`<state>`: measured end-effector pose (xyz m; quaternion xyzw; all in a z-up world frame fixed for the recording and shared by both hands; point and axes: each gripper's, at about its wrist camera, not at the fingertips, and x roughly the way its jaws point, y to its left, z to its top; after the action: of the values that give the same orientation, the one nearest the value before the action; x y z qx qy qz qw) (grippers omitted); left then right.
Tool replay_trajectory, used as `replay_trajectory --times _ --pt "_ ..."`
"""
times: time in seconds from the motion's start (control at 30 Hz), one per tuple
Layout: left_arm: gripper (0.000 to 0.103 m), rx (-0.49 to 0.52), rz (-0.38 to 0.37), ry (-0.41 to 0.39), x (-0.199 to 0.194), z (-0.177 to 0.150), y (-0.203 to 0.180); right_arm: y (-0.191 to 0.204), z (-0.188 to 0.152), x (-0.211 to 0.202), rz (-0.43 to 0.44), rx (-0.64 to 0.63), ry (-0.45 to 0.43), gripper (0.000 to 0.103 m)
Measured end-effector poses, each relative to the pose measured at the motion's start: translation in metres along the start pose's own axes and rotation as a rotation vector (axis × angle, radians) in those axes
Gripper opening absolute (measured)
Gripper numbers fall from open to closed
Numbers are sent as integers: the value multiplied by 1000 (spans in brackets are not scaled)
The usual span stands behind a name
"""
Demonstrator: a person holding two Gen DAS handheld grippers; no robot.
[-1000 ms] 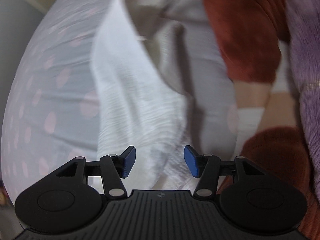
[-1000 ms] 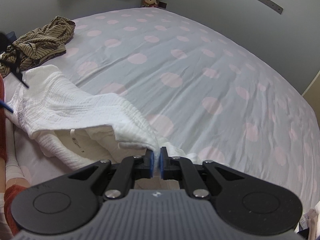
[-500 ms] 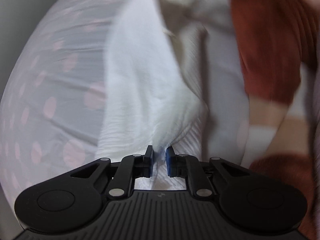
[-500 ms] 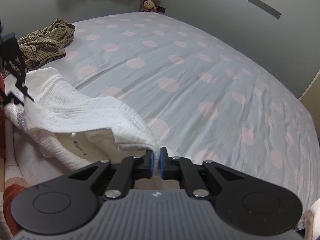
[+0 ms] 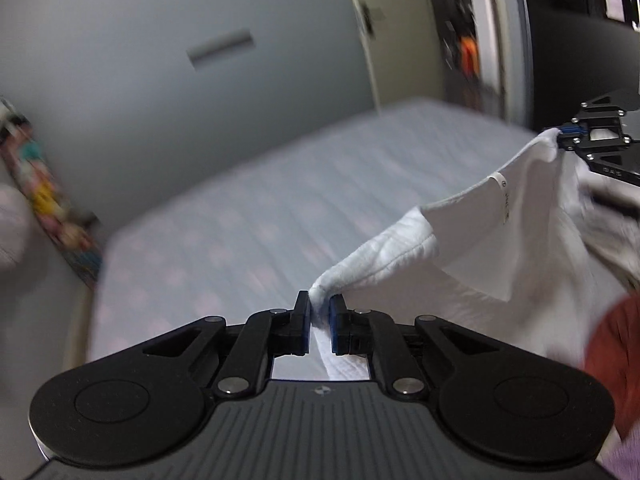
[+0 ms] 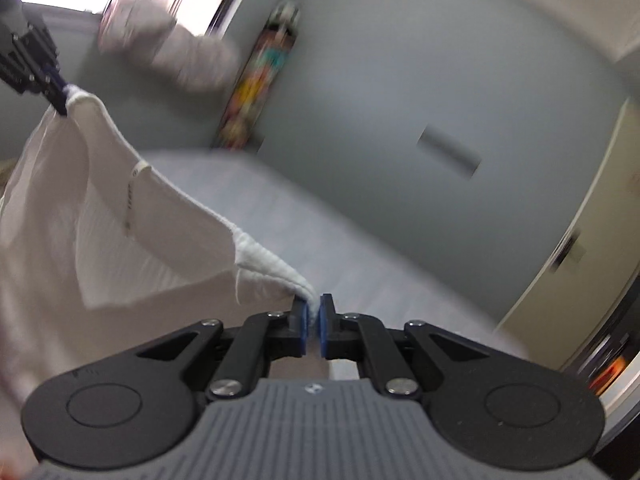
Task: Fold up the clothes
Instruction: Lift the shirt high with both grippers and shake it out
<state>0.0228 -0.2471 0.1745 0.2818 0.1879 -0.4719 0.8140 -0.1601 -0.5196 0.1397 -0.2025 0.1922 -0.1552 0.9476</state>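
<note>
Presently held aloft: white garment (image 5: 472, 264), pinched at one top corner by left gripper (image 5: 320, 322) and at the other by right gripper (image 6: 314, 322), top edge strung slack between the two, body hanging below, above the spotted bed (image 5: 280, 208). Both sets of jaws nearly closed, blue pads pressing on cloth. Left jaws closing over the last second, cloth between them. Neck label (image 5: 503, 196) visible on the inner face, facing the person.

Recommended for the step in hand, judged as lift and spread before laying flat:
- Draw grippers apart until the top edge runs straight; sag between corners likely to become a crease.
- Keep both corners level, so hem hangs even.
- Lower onto a bare part of the bed, trailing edge first, then drag lightly to smooth.
- Retain pinch until cloth rests; thin bite at the right corner judged liable to slip.

Changes against earlier frames:
- Garment formerly heaped on the bed, now clear of it and hanging.
- Left jaws formerly wide and empty, now clamped on a corner.
- Right grip unchanged.
- Both views now tilted up toward the grey wall (image 6: 400, 80).
</note>
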Motion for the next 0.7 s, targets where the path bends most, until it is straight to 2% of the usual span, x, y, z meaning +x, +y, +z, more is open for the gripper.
replay_trajectory --times 0.23,0.33,0.47,0.57,0.7 --pt "7 7 179 -286 -105 71 10 -34 98 -73 -140 19 -261 7" --pt "7 -2 220 -384 -141 88 5 -40 130 -107 -184 14 -353 7" --pt "7 4 245 -491 -186 91 -5 -35 148 -154 -235 -5 -440 7" --pt "7 31 264 -564 -205 90 -21 -30 154 -188 -276 -21 -503 7" --pt "7 60 266 -627 -230 84 -42 -24 157 -230 -324 -35 -558 7"
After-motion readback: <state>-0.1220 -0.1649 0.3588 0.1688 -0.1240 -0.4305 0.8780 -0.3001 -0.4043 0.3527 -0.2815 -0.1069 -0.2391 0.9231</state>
